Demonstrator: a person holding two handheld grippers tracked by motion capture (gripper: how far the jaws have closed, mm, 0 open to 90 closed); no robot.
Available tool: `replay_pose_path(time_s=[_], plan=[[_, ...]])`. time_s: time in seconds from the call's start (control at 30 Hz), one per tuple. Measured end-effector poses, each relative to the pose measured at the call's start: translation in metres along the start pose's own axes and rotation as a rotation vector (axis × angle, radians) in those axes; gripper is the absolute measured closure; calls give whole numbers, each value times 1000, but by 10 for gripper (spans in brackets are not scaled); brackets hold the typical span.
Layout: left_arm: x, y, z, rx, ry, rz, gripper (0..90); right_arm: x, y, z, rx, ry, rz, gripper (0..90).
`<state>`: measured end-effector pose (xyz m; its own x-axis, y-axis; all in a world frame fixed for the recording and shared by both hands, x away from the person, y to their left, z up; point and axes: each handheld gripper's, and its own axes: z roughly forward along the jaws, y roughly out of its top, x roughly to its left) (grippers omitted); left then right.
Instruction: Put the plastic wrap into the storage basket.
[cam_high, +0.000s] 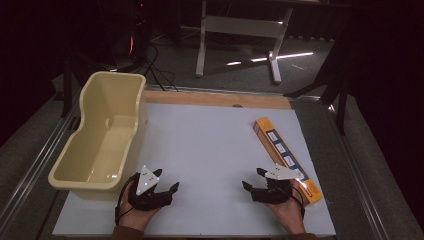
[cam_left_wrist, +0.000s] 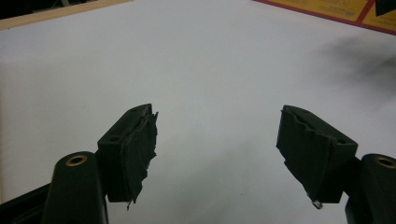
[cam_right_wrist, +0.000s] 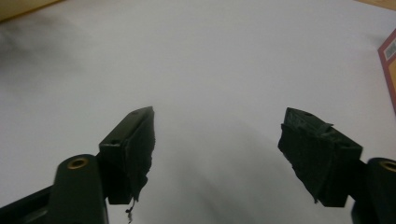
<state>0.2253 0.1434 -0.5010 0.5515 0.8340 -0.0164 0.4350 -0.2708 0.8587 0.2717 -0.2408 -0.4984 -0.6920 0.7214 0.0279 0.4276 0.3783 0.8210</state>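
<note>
Orange and long, the flat box (cam_high: 286, 158) lies slantwise on the white worktop (cam_high: 210, 150), at its right side. The right gripper (cam_high: 254, 179) rests just beside the box's near end, fingers (cam_right_wrist: 135, 149) spread wide with nothing between them. The left gripper (cam_high: 166, 180), well apart from the box, also stands wide open and empty, close to the cream plastic tub (cam_high: 102, 130).
</note>
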Motion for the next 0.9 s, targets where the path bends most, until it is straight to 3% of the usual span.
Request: replay_pose_path(time_s=[0.17,0.43,0.53,0.9], plan=[[0,0,1,6,4,-1,283,-2,0,-2,4,2,0,281],[0,-2,2,11,3,-8,286,-10,4,-10,-9,-35,1,285],[0,-3,3,11,1,-9,286,-12,7,-13,-27,-22,11,300],[1,-3,1,10,2,-15,290,-19,15,-14,17,-62,-45,365]])
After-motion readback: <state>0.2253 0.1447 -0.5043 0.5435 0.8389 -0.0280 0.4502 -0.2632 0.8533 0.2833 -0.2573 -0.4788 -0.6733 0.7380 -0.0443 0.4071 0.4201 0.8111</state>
